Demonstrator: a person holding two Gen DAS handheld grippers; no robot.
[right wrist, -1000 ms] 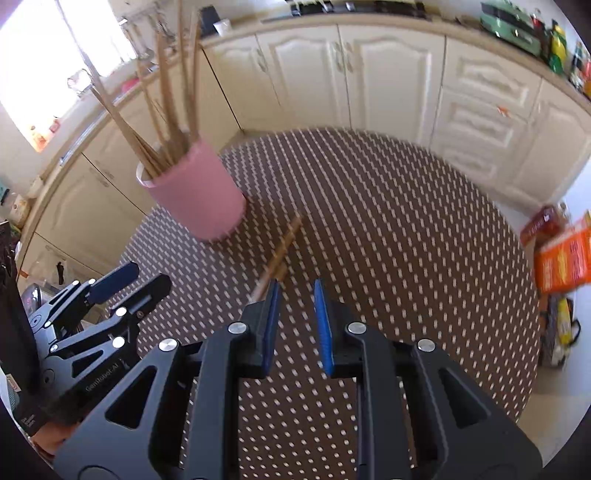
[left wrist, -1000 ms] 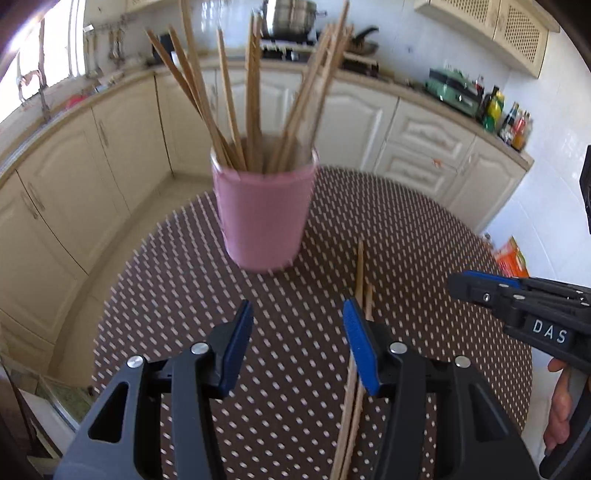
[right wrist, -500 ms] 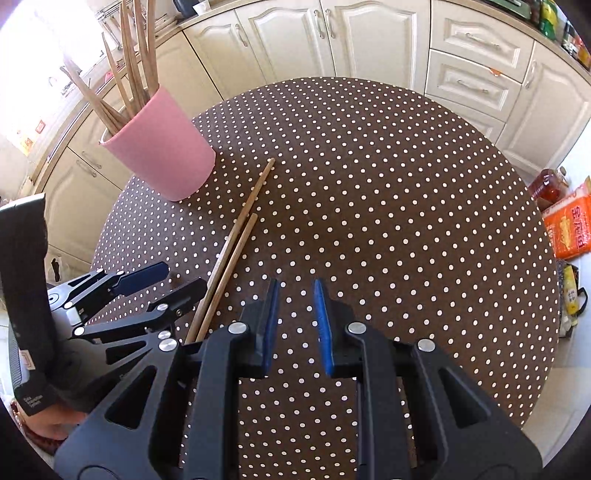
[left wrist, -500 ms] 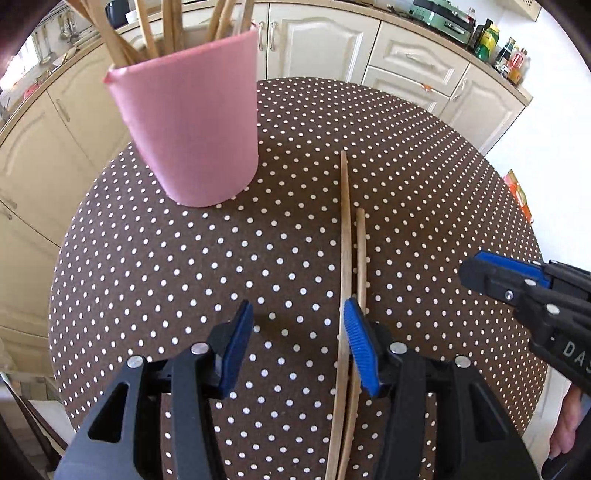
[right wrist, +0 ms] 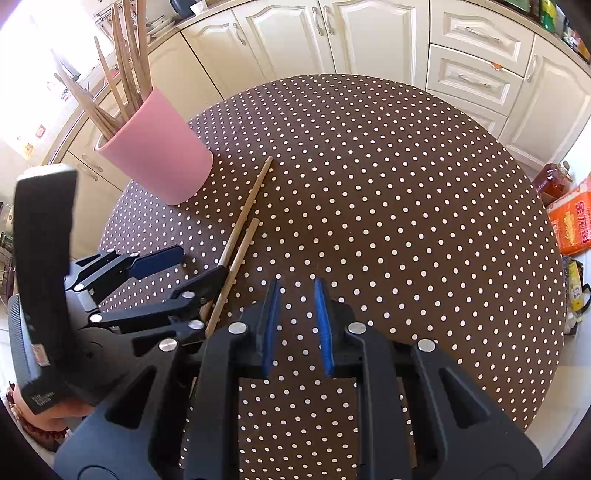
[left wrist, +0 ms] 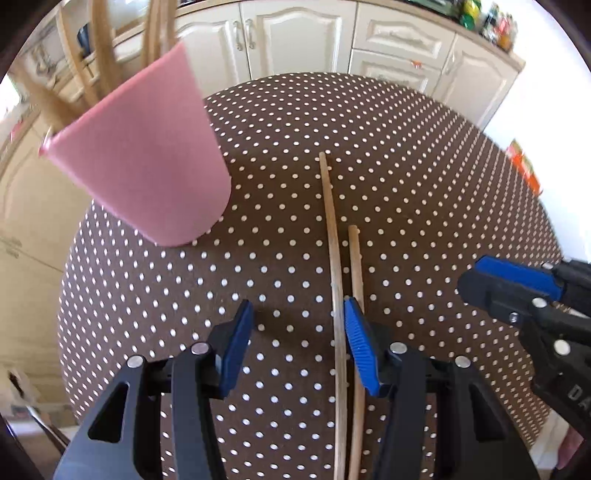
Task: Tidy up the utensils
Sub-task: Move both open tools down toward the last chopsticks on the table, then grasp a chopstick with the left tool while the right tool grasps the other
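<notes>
Two loose wooden chopsticks lie side by side on the brown dotted table, one reaching farther than the other. My left gripper hovers low over them, open. The longer stick runs just inside its right pad, and the shorter stick passes under that finger. A pink cup holding several upright chopsticks stands at the table's far left. My right gripper hangs to the right of the sticks, its jaws a narrow gap apart with nothing between them.
Cream kitchen cabinets ring the round table. An orange bag and a bottle sit on the floor at the right. Bottles stand on the counter. A hand with a bead bracelet holds the left gripper.
My left gripper has tilted downward and dropped toward the two loose chopsticks, so the cup slid to the view's upper left. The right gripper sank slightly; neither jaw gap changed.
</notes>
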